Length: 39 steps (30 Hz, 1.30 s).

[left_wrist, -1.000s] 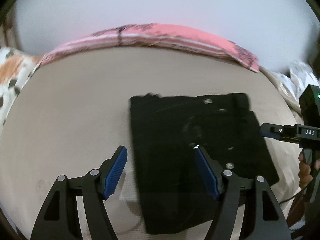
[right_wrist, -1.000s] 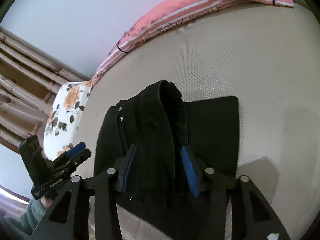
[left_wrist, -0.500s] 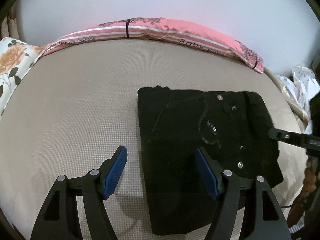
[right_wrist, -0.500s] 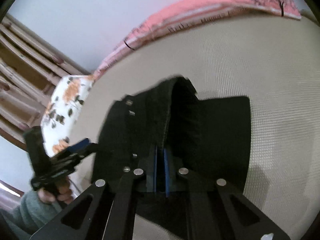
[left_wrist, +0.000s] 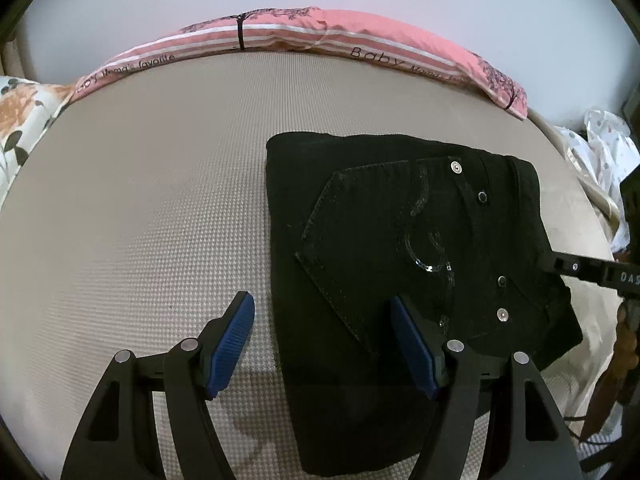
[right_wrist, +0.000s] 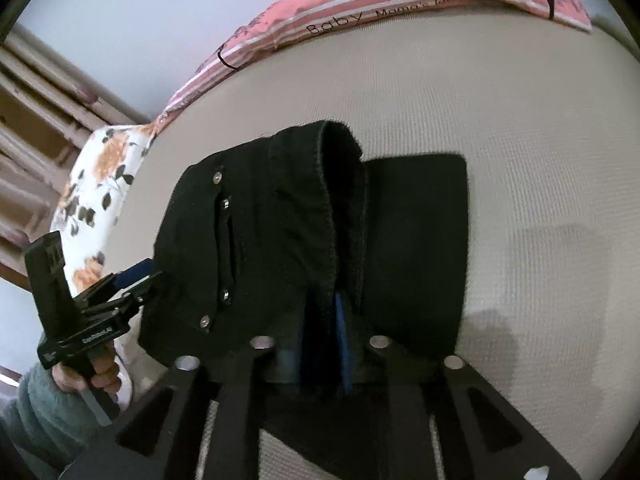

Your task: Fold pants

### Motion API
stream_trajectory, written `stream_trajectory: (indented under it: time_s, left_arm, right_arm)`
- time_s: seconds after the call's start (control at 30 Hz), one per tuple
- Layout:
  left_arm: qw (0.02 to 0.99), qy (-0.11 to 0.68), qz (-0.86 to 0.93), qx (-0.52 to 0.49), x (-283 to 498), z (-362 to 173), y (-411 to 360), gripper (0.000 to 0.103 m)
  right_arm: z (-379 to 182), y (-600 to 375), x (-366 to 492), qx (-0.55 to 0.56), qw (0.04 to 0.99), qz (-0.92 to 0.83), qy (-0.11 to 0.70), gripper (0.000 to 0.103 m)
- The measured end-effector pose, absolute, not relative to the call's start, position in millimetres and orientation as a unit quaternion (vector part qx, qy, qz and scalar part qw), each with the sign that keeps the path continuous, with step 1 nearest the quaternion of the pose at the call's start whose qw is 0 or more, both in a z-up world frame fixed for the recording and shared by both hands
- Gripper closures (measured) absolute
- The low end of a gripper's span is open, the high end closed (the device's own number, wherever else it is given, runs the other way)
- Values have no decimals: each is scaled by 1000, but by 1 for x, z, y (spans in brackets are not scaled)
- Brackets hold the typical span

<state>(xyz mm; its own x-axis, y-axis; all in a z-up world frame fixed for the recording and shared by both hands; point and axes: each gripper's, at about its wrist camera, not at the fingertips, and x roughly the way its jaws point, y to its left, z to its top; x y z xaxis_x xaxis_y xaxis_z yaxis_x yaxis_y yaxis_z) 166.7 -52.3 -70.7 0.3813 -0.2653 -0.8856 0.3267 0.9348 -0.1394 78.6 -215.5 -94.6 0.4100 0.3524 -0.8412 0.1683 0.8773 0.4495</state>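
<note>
Black pants (left_wrist: pixel 400 208) lie folded on the beige mattress (left_wrist: pixel 140 200), back pocket and studs facing up. My left gripper (left_wrist: pixel 320 300) is open over their left edge, one finger above the cloth and the other above bare mattress. At the right edge of this view my right gripper (left_wrist: pixel 560 266) reaches the waistband. In the right wrist view a thick fold of the pants (right_wrist: pixel 260 220) stands up as a ridge. My right gripper (right_wrist: pixel 324 312) still pinches its near end between the blue pads as its jaws are opening. The left gripper (right_wrist: pixel 136 276) hovers at the left.
A pink striped pillow (left_wrist: pixel 320 36) lies along the far edge of the mattress by the wall. A floral pillow (right_wrist: pixel 92 184) sits at the left, with wooden slats (right_wrist: pixel 40 100) behind it. White spotted cloth (left_wrist: pixel 600 148) lies off the right side. A hand in a teal sleeve (right_wrist: pixel 92 376) holds the left gripper.
The right gripper's jaws, wide around the raised fold a second ago, have closed in on it. The left gripper has sunk closer to the pants, still open.
</note>
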Motion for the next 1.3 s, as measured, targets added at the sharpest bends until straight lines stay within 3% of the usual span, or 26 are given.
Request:
stream_trajectory:
  time_s: [0.03, 0.07, 0.63, 0.67, 0.73, 0.87, 1.3]
  left_arm:
    - [830, 528, -178, 28, 167, -71, -53, 32]
    - [829, 529, -179, 27, 168, -72, -52, 32]
    - [825, 540, -170, -3, 172, -80, -45, 27]
    - [824, 540, -169, -3, 172, -80, -45, 27]
    - [824, 541, -169, -5, 173, -81, -45, 27]
    - [822, 545, -166, -9, 175, -79, -46, 26]
    - [822, 546, -163, -12, 182, -81, -47, 20]
  right_arm:
    - [-94, -218, 80, 238, 806, 58, 539, 62]
    - [-93, -222, 81, 236, 808, 56, 537, 60]
    - [-130, -259, 120, 345, 777, 193, 490, 59]
    - [-130, -258, 123, 348, 773, 204, 490, 59]
    - [-130, -252, 127, 348, 759, 239, 496, 72]
    - [-132, -245, 134, 333, 750, 265, 507, 78]
    - [-125, -228, 125, 289, 773, 223, 518, 75]
